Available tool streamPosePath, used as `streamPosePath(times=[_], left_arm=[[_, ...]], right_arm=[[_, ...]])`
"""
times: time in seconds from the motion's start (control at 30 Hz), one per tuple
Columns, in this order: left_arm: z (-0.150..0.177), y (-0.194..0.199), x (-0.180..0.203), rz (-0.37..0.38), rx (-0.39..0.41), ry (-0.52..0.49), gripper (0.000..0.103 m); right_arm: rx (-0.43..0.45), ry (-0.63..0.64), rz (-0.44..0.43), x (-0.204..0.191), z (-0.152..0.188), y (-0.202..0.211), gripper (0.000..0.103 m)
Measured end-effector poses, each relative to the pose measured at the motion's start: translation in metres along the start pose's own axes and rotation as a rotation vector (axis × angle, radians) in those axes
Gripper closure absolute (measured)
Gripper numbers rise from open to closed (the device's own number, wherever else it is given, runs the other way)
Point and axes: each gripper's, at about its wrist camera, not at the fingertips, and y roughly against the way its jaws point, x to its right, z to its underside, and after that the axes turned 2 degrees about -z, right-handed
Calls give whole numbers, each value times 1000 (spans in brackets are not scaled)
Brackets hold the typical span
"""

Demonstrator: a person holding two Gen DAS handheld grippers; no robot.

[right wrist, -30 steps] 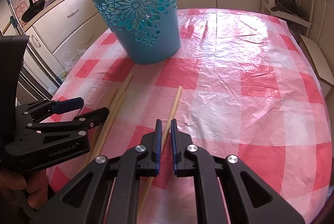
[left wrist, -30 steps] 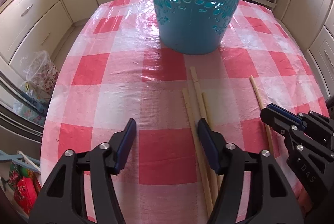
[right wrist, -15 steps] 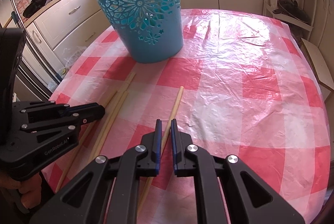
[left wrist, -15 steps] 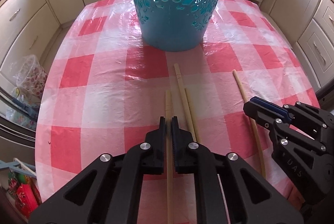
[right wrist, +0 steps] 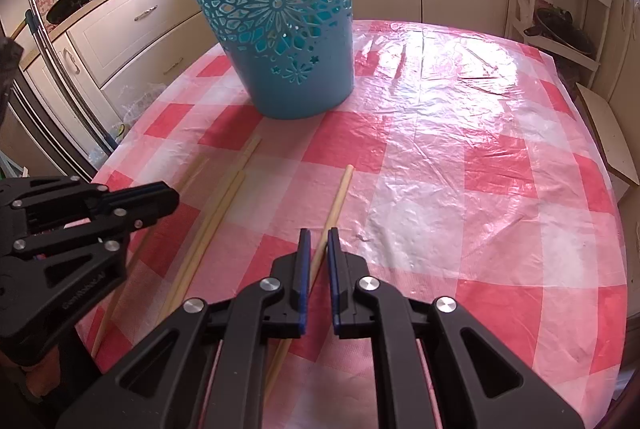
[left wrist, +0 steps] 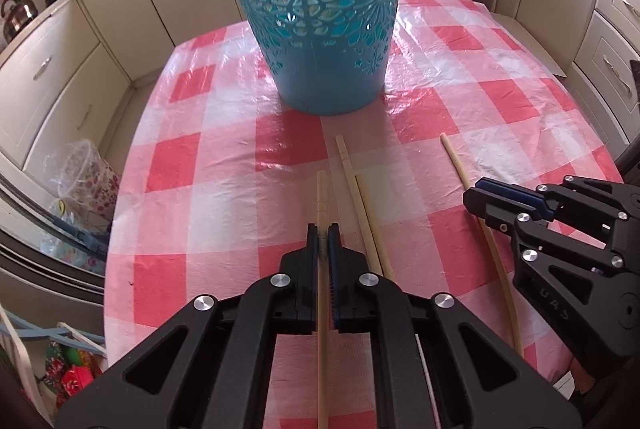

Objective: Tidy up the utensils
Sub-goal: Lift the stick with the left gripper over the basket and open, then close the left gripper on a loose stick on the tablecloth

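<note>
Firmly, left gripper point(left wrist: 323, 233) pinches a slender wooden chopstick point(left wrist: 322, 197).

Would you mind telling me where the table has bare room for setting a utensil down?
Bare red-checked tablecloth lies right of the lone wooden chopstick, and left of the held chopstick. Crowded: before the perforated turquoise plastic basket, among the paired chopsticks.

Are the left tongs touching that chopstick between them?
Touching. In the left wrist view, the left tongs are shut on the chopstick, both pads pressed against its sides, no gap visible.
</note>
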Motion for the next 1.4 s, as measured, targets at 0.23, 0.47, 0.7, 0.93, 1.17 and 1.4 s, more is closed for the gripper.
streamPosePath(times=[0.23, 0.47, 0.7, 0.93, 1.17, 1.4], left_arm=[[-3, 27, 2, -7, 60, -21, 98], [-18, 74, -31, 135, 142, 79, 98], [-61, 141, -81, 240, 350, 220, 98], [-115, 164, -92, 243, 487, 263, 99], [-112, 143, -97, 176, 453, 270, 98], [-76, -6, -152, 23, 47, 418, 97]], right_arm=[[3, -2, 2, -1, 0, 0, 94], [4, -3, 4, -1, 1, 0, 94], [5, 1, 11, -1, 0, 0, 94], [6, 0, 12, -2, 1, 0, 94], [4, -16, -6, 1, 0, 0, 94], [6, 8, 3, -5, 0, -1, 87]])
